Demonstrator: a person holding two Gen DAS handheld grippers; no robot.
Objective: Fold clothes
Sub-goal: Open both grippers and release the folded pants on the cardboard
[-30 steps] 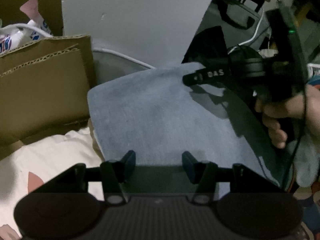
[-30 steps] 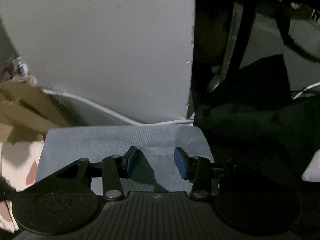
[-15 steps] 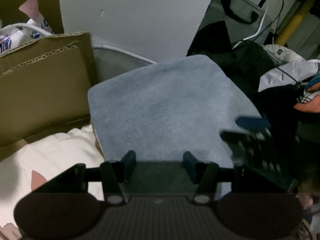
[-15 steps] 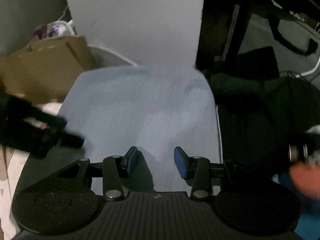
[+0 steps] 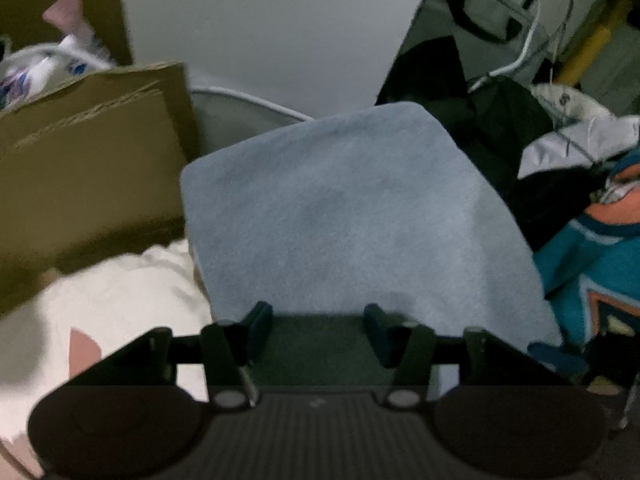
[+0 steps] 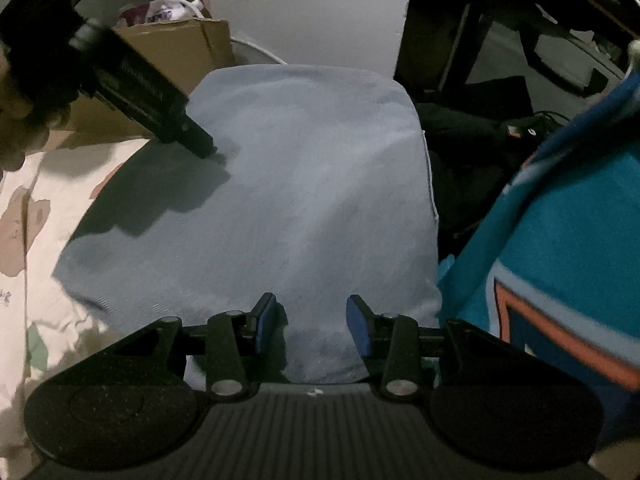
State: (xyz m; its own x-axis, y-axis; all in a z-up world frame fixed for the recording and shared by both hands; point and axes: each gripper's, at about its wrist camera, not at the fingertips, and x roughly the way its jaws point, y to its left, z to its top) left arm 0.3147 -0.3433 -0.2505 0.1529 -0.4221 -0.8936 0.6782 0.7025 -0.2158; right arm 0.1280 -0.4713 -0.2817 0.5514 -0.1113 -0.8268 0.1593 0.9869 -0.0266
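A blue-grey garment (image 5: 352, 216) lies folded into a flat rectangle on the bed. My left gripper (image 5: 318, 330) hovers over its near left part with its jaws closing; only shadowed cloth lies below the gap and nothing is pinched. In the right wrist view the same garment (image 6: 312, 184) fills the middle, and the left gripper's tip (image 6: 196, 144) hangs low over its far left corner. My right gripper (image 6: 312, 320) stands open over the garment's near right edge, gripping nothing. A blurred blue pad (image 5: 556, 354) of the right gripper shows at the left view's lower right.
A teal jersey with orange trim (image 6: 560, 240) lies heaped just right of the folded garment. The white patterned bedsheet (image 5: 120, 292) spreads to the left. A cardboard box (image 5: 88, 152) and a white panel (image 5: 260, 32) stand behind, and dark clothes (image 5: 500, 140) lie at the back right.
My right gripper drew back from the garment's far edge toward its near right edge, bringing the teal jersey into its view. My left gripper stayed put; its jaws narrowed a little.
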